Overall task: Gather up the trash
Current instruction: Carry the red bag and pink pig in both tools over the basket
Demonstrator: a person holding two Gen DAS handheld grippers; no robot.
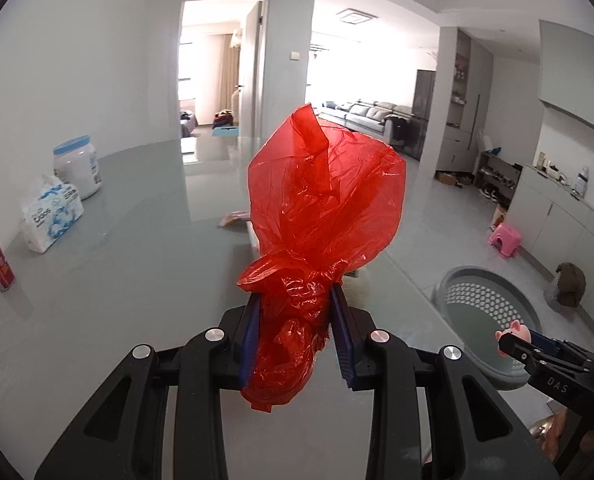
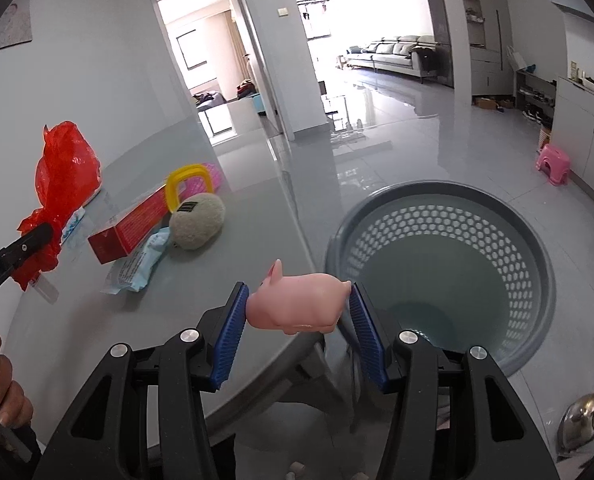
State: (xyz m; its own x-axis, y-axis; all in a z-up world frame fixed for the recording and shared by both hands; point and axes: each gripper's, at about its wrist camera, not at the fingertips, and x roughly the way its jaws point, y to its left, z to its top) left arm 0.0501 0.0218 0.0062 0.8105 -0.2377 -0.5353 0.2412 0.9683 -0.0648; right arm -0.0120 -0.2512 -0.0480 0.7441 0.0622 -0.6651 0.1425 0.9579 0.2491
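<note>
The left gripper pinches the light, crinkly red plastic bag at its bunched neck; the right gripper clamps a soft, squashy pink pig toy end-to-end.

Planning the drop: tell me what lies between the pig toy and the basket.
Nothing: the right wrist view shows only bare floor between the pig toy and the basket.

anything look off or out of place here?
One oddity: the right gripper clamps a pink rubber pig toy, not obvious trash, beside the empty grey perforated basket. The left gripper pinches a crumpled red plastic bag. Nothing is spilled.
</note>
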